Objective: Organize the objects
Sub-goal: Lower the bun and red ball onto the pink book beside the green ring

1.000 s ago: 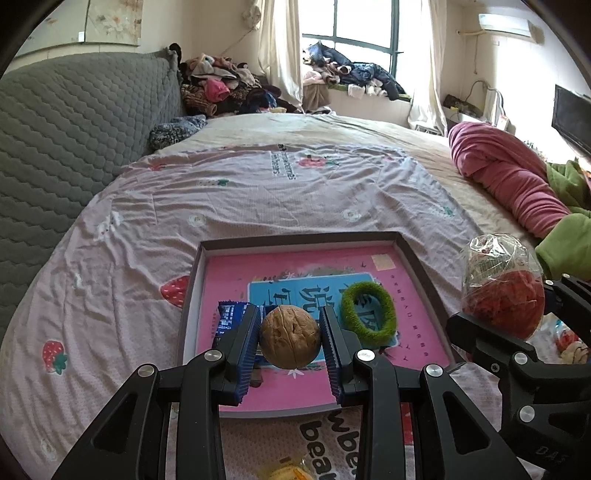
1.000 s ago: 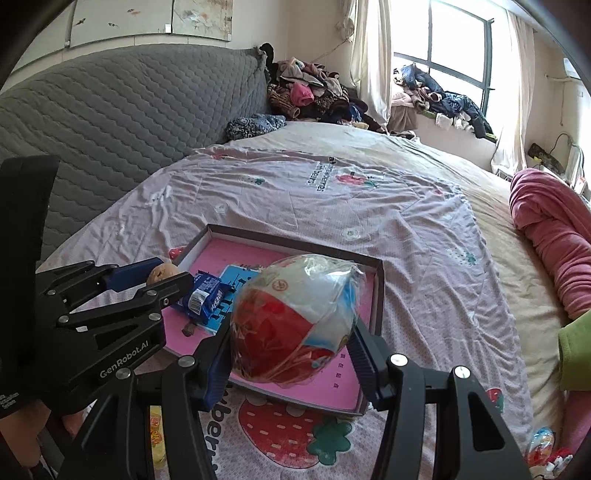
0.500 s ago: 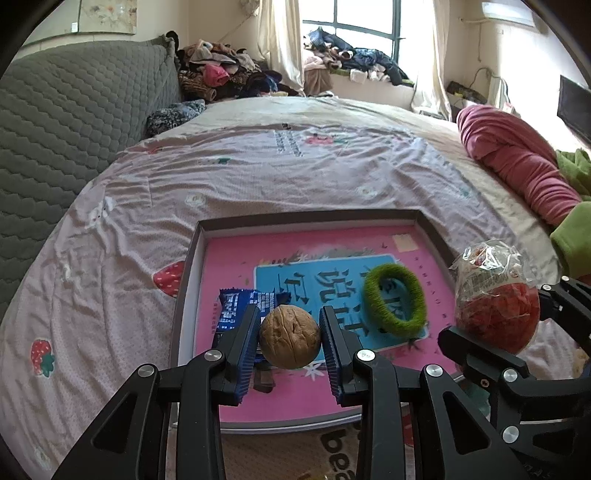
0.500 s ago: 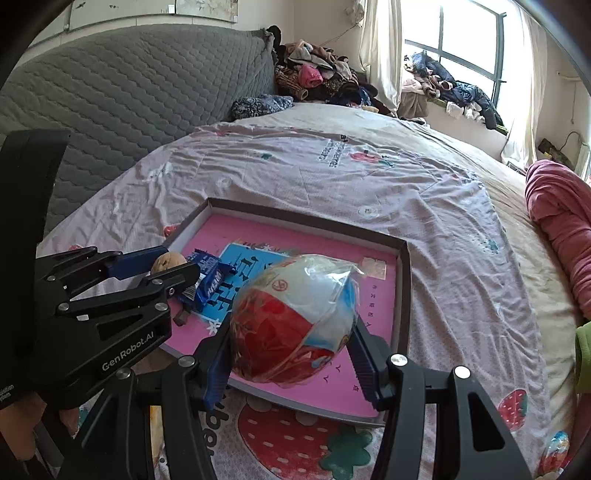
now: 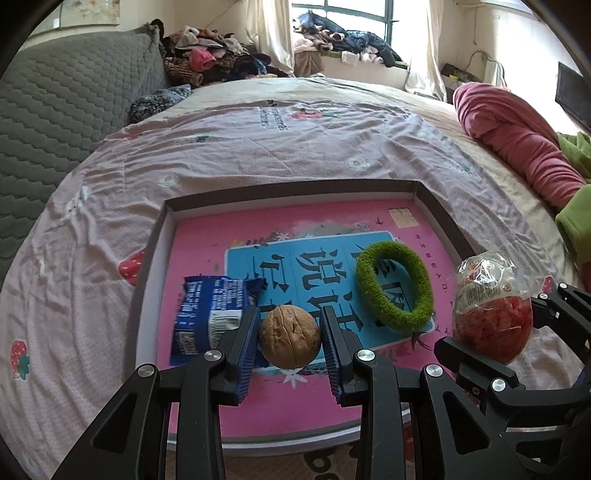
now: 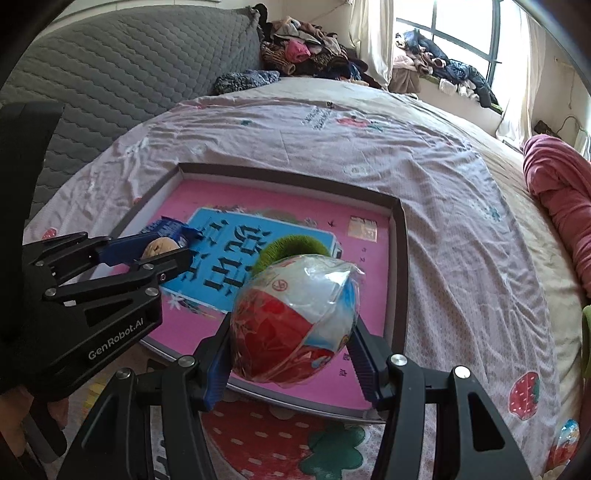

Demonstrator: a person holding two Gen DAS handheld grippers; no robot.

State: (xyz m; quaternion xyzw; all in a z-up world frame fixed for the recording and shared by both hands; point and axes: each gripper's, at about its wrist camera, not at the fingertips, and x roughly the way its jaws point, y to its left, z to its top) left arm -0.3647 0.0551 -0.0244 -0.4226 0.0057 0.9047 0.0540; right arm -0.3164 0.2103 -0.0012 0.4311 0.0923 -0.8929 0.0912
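Both loads over the tray
Your left gripper (image 5: pixel 290 341) is clamped on the walnut (image 5: pixel 289 341), right gripper (image 6: pixel 291 354) on the wrapped egg (image 6: pixel 295 321); pink tray (image 5: pixel 436 206) floor lies directly below both.

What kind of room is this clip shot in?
A lived-in bedroom, most likely. The work happens on a bed covered by a strawberry-print sheet, with a grey quilted headboard behind it and piles of clothes near the curtained window.
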